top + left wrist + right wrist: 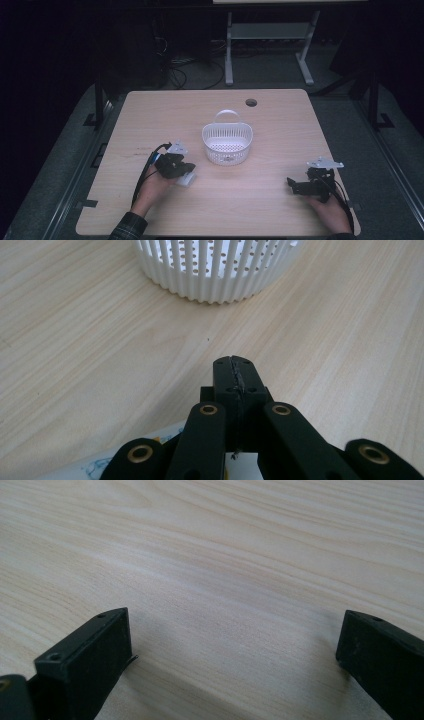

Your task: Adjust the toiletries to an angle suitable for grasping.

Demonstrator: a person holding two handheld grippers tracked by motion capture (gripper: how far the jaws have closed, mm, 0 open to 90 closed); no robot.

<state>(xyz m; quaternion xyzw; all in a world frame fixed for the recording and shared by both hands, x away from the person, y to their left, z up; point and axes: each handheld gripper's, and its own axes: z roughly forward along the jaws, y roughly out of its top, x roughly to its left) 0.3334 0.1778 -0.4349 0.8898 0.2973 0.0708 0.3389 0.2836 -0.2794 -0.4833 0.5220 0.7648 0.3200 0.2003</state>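
Observation:
A white slotted basket (227, 143) with a loop handle stands at the middle of the wooden table (270, 125). My left gripper (184, 169) rests on the table to its front left, jaws pressed together with nothing seen between the tips. In the left gripper view the left gripper (235, 371) points at the basket (215, 270), a short way off. A small white object (188, 179) lies under this gripper; its white edge with blue print (100, 464) peeks out beside the linkage. My right gripper (292, 185) sits near the front right with its jaws wide apart over bare wood, the right gripper (235, 645) holding nothing.
A round cable hole (251, 102) is in the table's far edge area. Beyond the table stand a white metal frame (270, 35) and loose cables (175, 70) on the dark floor. Bare wood stretches between the two grippers.

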